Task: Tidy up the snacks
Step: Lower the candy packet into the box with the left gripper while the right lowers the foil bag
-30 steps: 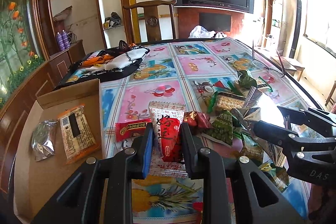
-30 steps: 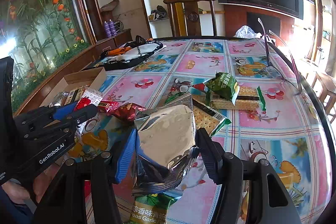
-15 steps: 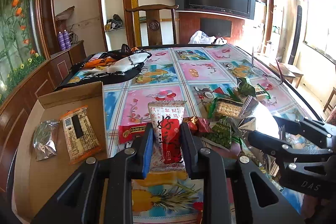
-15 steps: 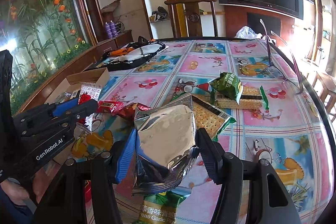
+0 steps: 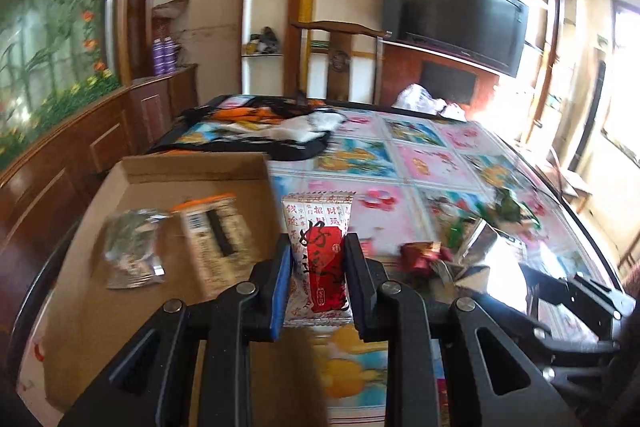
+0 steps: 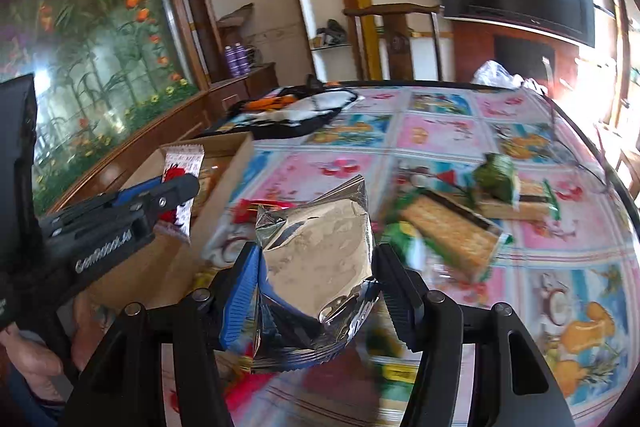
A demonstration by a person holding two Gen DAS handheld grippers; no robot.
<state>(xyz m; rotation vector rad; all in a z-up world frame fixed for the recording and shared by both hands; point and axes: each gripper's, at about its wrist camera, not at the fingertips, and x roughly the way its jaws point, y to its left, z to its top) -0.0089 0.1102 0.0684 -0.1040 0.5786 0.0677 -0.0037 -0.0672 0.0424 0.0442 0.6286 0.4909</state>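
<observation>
Left gripper point(image 5: 317, 279) fingers pinch a light, crinkly red-and-white snack packet point(image 5: 318, 255) at mid-body, apparently at the cardboard box point(image 5: 192, 167) edge. Right gripper point(image 6: 316, 281) fingers clasp a puffy, slippery silver foil bag point(image 6: 316, 259) above the bench point(image 6: 440, 131).

Silver packet point(image 6: 320, 259) – red-white packet point(image 5: 318, 251).
</observation>
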